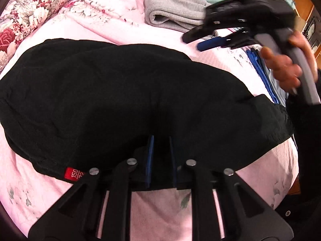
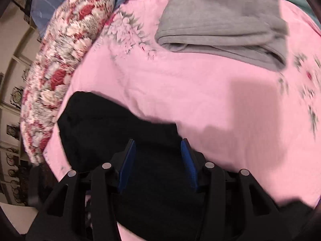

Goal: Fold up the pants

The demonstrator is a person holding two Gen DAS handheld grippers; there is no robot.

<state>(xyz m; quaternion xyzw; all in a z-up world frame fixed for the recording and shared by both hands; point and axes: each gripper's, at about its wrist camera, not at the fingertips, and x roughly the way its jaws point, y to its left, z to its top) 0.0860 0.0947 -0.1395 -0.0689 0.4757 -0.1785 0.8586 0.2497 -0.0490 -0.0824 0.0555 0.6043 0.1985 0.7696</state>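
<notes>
The black pants lie folded in a broad mound on the pink floral bedspread, filling the middle of the left wrist view from 9 o'clock across to 3 o'clock. A red size tag shows at their near edge, toward 7 o'clock. The left tool sits at 6 o'clock of that view, its blue pads a narrow gap apart over the near edge of the black cloth; whether the pads pinch the fabric cannot be told, since all is black between them.

Only the left wrist view shows the right tool from outside: it hangs blurred at 1 o'clock, above the bedspread and clear of the pants, held by a hand on its grey grip. Its two fingers, one black and one blue-padded, stand apart with nothing between them. Below that hand lies a stack of blue folded clothes, which the right wrist view lacks.

The right wrist view gives the right tool from behind, pads spread apart at 6 o'clock, with one end of the black pants below them toward 8 o'clock. The picture is smeared. It shows the folded grey garment at 12 to 1 o'clock more fully than the other view, and the rose-print pillow along 9 to 11 o'clock. Only here do pale panelled walls appear at the left edge.
</notes>
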